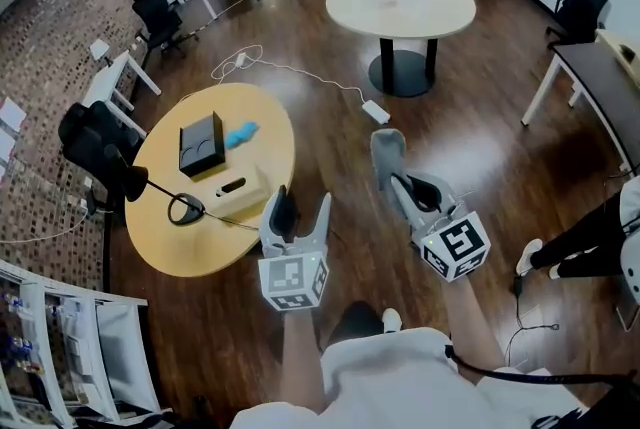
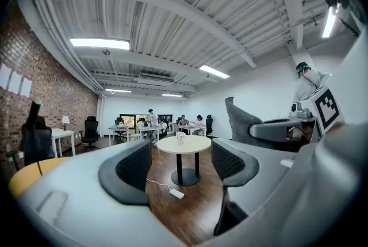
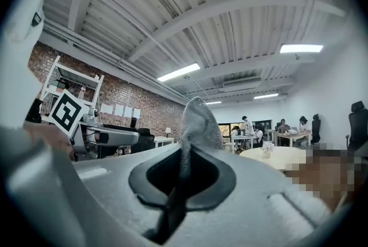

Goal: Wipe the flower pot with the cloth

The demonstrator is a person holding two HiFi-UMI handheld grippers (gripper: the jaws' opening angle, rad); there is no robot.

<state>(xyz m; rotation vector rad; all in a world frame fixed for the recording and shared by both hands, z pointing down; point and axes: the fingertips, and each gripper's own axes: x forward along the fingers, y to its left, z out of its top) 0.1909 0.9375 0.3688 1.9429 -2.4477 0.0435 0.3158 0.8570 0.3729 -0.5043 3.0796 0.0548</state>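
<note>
Tongs on my right (image 3: 184,174) are pressed together on the grey cloth (image 3: 198,122), which stands up from the pads. Both tools are held level over the wooden floor (image 1: 330,167). My left tongs (image 2: 181,168) are spread with nothing between them. Off to the left stands the round yellow table (image 1: 260,132). On it sits a black square container (image 1: 201,145); I cannot tell whether it is the flower pot. A small blue object (image 1: 241,133) lies just beside it, well apart from the cloth.
</note>
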